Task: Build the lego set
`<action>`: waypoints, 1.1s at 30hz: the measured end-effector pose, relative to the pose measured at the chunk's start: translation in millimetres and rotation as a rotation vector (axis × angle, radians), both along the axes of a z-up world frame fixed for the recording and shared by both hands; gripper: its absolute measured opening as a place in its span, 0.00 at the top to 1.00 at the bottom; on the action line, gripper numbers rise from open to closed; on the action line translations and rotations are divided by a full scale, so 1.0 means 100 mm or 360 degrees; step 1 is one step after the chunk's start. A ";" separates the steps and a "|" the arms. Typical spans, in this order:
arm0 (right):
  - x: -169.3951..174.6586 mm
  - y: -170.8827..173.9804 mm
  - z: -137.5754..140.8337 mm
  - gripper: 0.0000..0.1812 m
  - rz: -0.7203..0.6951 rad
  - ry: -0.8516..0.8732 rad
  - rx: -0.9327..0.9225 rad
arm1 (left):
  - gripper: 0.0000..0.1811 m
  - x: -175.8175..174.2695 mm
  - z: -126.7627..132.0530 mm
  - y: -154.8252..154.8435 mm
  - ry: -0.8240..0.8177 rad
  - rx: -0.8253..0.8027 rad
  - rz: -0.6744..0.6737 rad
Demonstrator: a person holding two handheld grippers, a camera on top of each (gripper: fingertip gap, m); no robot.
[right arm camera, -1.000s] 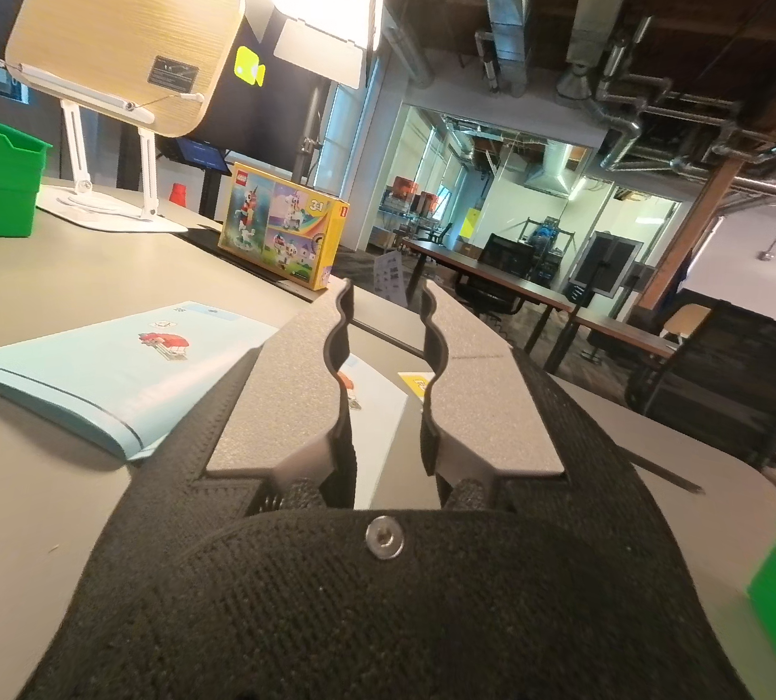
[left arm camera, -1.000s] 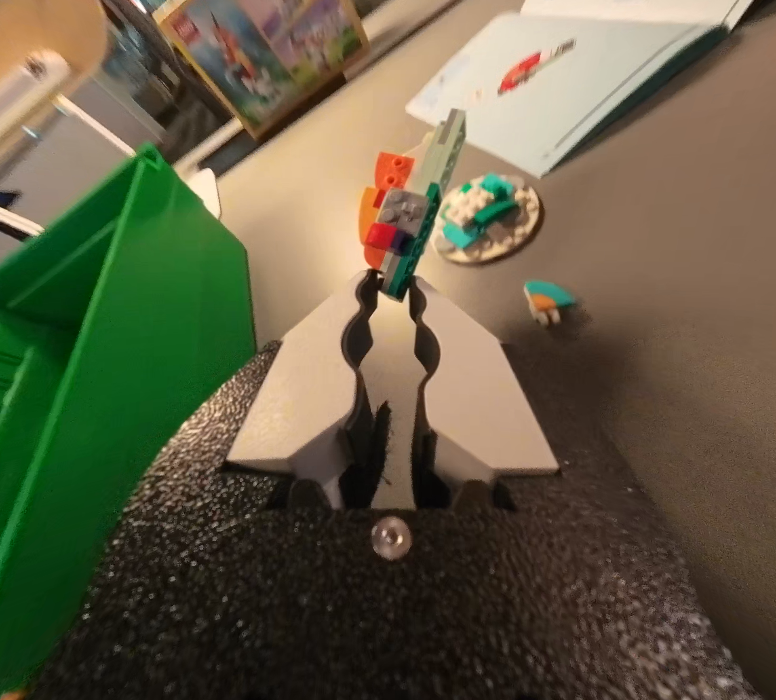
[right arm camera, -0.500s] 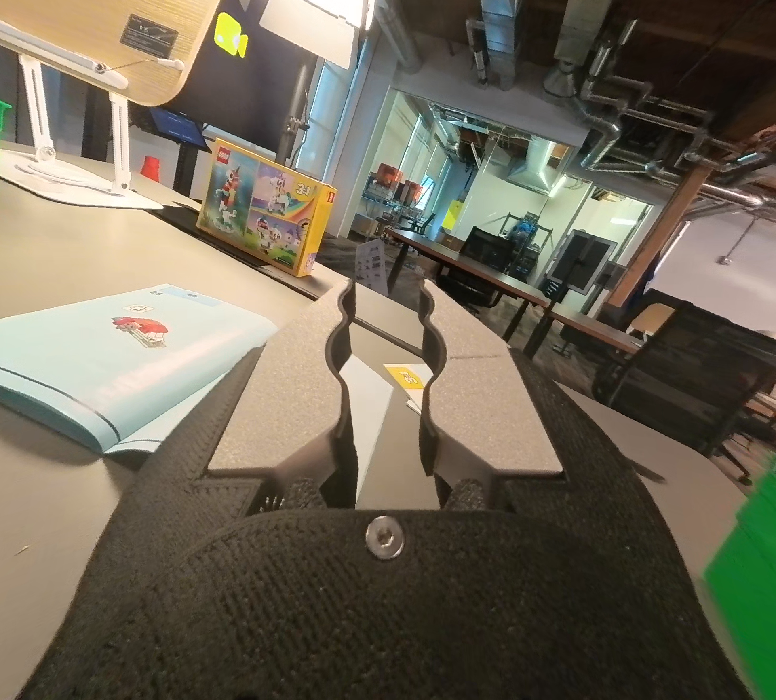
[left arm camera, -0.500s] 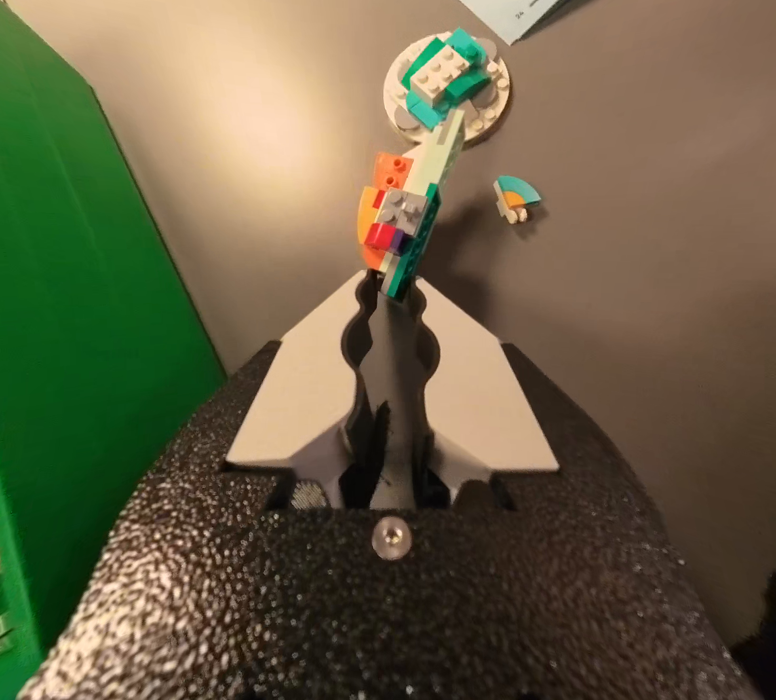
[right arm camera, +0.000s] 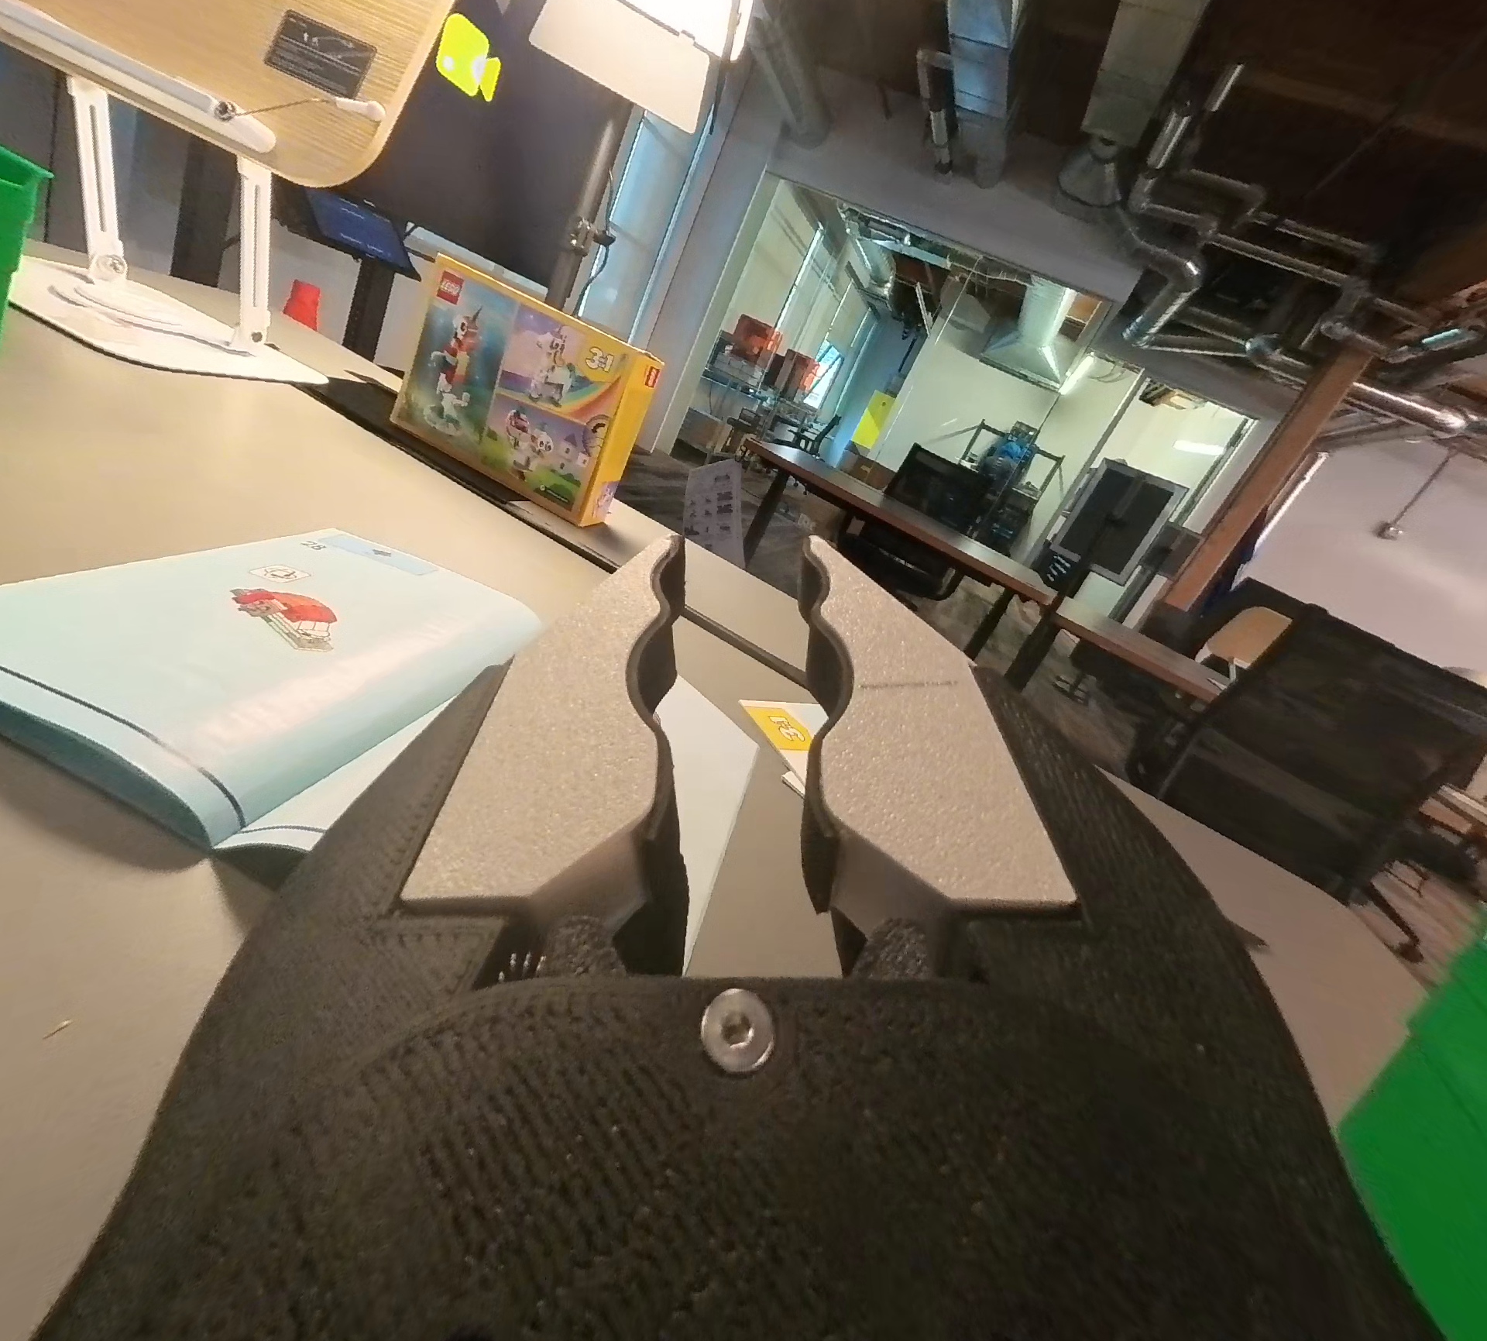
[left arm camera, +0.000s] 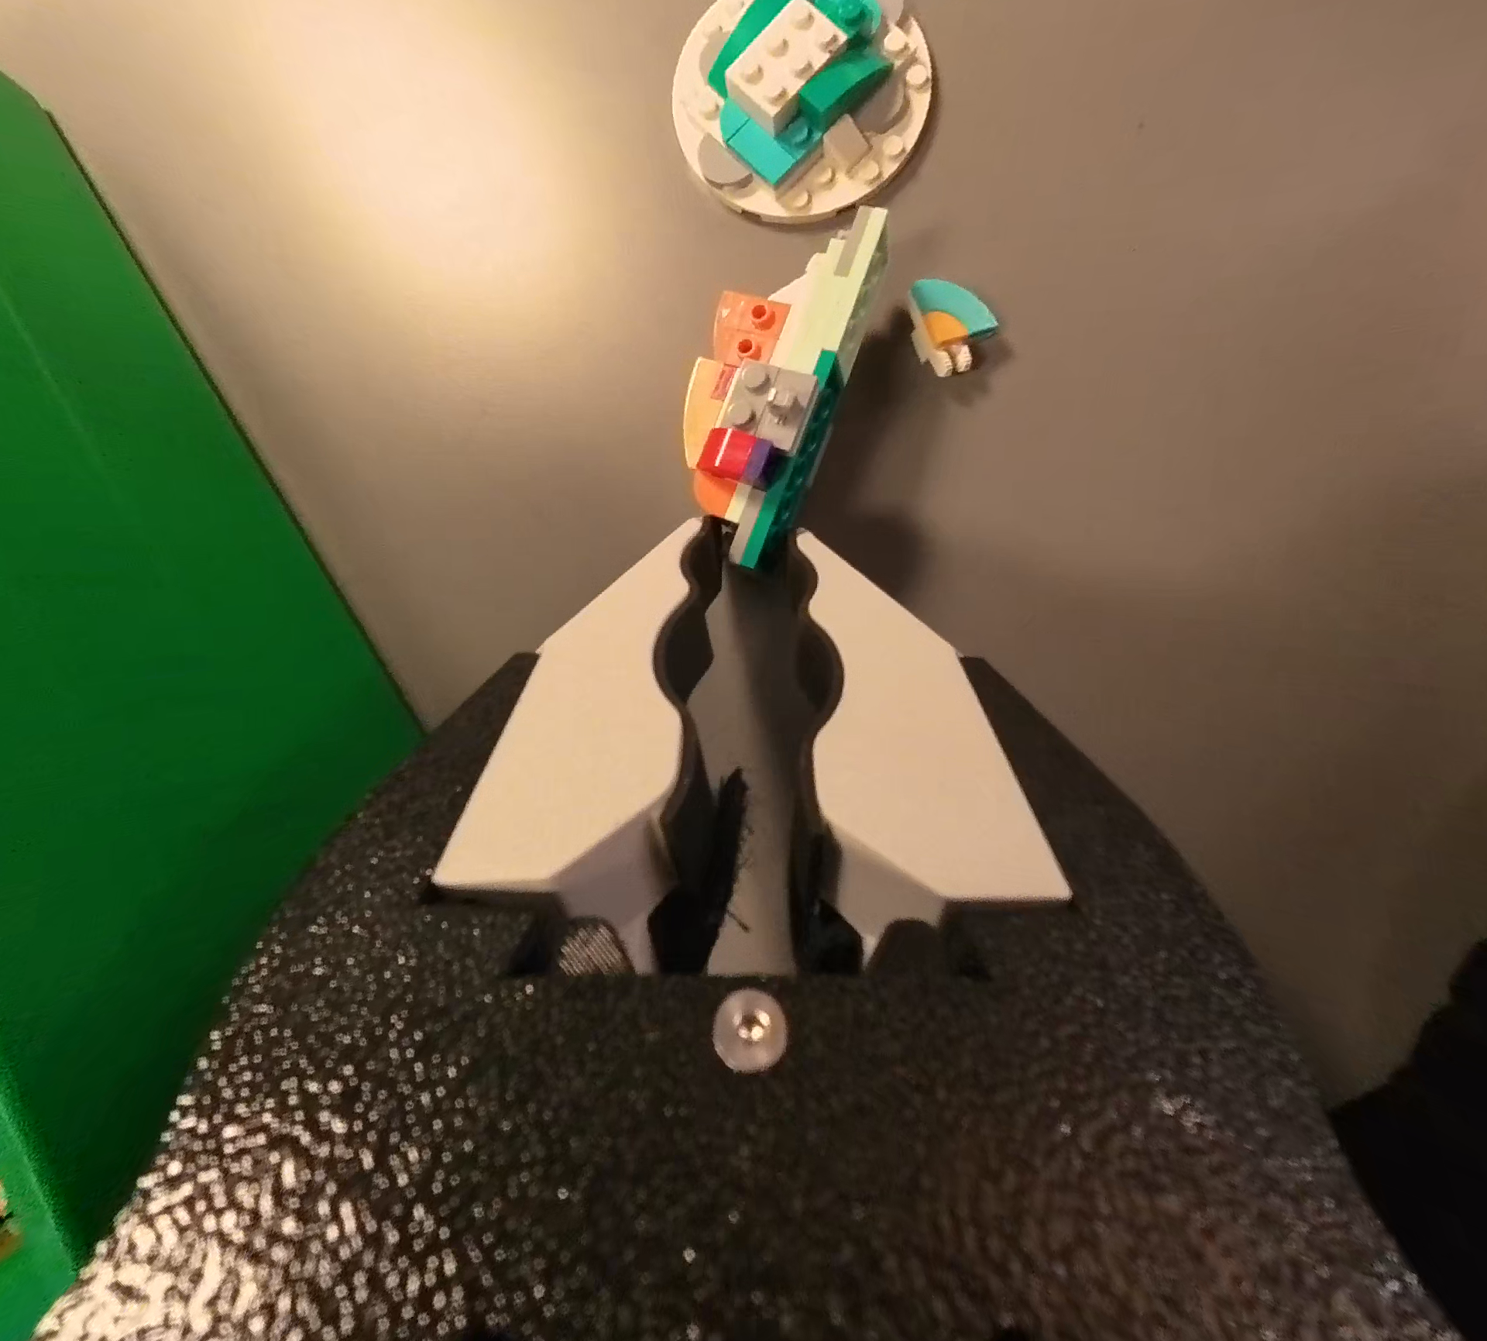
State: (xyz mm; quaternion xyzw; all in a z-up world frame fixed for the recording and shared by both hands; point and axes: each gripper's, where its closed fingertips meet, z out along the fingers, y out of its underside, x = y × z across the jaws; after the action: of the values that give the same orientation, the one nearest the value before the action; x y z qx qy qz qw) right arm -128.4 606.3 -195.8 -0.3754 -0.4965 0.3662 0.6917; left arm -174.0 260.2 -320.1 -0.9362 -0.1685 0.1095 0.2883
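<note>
Jaws of the left gripper [left arm camera: 756,546] are clamped on the lower end of a multicolour brick sub-assembly [left arm camera: 784,409], which stands tilted toward 1 o'clock above the grey table [left arm camera: 1207,417]; jaws of the right gripper [right arm camera: 744,562] stand apart with nothing between them. Over the last second the left wrist view has swung from a shallow forward angle to a near top-down one, and the round white base plate [left arm camera: 805,95] with its teal and white bricks has shifted to 12 o'clock of the held piece, close beyond its tip. Judgement: the sub-assembly is being lined up over the base plate for mating, not yet in contact. A small teal-and-orange curved piece [left arm camera: 953,324] lies loose on the table at 2 o'clock of the held piece. The right gripper has only drifted slightly, idle and aimed away from the work. Writing present: printed pages of the pale blue instruction booklet [right arm camera: 241,666], the branded yellow set box [right arm camera: 531,409], and a page-corner numeral; contents not reproduced. A green bin [left arm camera: 121,578] stands at 9 o'clock.
</note>
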 end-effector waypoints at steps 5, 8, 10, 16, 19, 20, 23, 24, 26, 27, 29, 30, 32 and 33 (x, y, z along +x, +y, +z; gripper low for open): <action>0.00 -0.01 0.00 0.86 0.0006 0.0001 -0.0003 | 0.93 -0.01 0.00 0.00 0.0005 -0.0010 -0.0008; 0.00 -0.01 0.00 0.86 0.0007 -0.0002 -0.0002 | 0.93 -0.02 0.00 0.01 0.0013 -0.0010 -0.0004; -0.01 -0.01 0.00 0.86 0.0007 -0.0002 -0.0003 | 0.93 -0.02 0.00 0.01 0.0006 -0.0009 0.0002; -0.01 0.00 0.00 0.86 0.0006 -0.0001 -0.0010 | 0.93 -0.03 0.00 0.02 0.0002 -0.0016 -0.0013; -0.01 0.00 0.00 0.86 0.0005 -0.0002 -0.0013 | 0.93 -0.04 0.00 0.03 -0.0011 -0.0008 -0.0008; -0.01 0.00 0.00 0.86 0.0005 -0.0003 -0.0013 | 0.93 -0.04 0.00 0.03 -0.0015 -0.0006 -0.0007; -0.01 0.00 -0.01 0.86 0.0004 -0.0003 -0.0014 | 0.93 -0.04 0.00 0.03 -0.0014 -0.0005 -0.0008; -0.01 0.01 -0.01 0.86 0.0003 -0.0004 -0.0015 | 0.93 -0.04 0.00 0.03 -0.0009 -0.0006 -0.0010; -0.01 0.01 -0.01 0.86 0.0002 -0.0003 -0.0018 | 0.93 -0.04 0.00 0.03 -0.0004 -0.0009 -0.0012; -0.01 0.01 -0.01 0.86 0.0002 -0.0003 -0.0019 | 0.93 -0.03 0.00 0.03 -0.0005 -0.0009 -0.0013; -0.01 0.01 -0.01 0.86 0.0002 -0.0003 -0.0021 | 0.93 -0.03 0.00 0.02 -0.0011 -0.0007 -0.0010; -0.01 0.01 -0.01 0.86 0.0003 -0.0003 -0.0022 | 0.93 -0.03 0.00 0.02 -0.0016 -0.0006 -0.0008; -0.01 0.01 -0.01 0.86 0.0005 -0.0005 -0.0022 | 0.93 -0.02 0.00 0.02 -0.0031 -0.0003 -0.0004; -0.01 0.01 -0.01 0.86 0.0005 -0.0006 -0.0022 | 0.93 -0.02 0.00 0.02 -0.0034 -0.0003 -0.0005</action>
State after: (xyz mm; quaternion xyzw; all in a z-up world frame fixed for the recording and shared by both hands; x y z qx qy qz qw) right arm -129.8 607.1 -197.0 -0.3801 -0.4958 0.3702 0.6875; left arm -175.6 262.4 -320.0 -0.9378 -0.1701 0.0991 0.2858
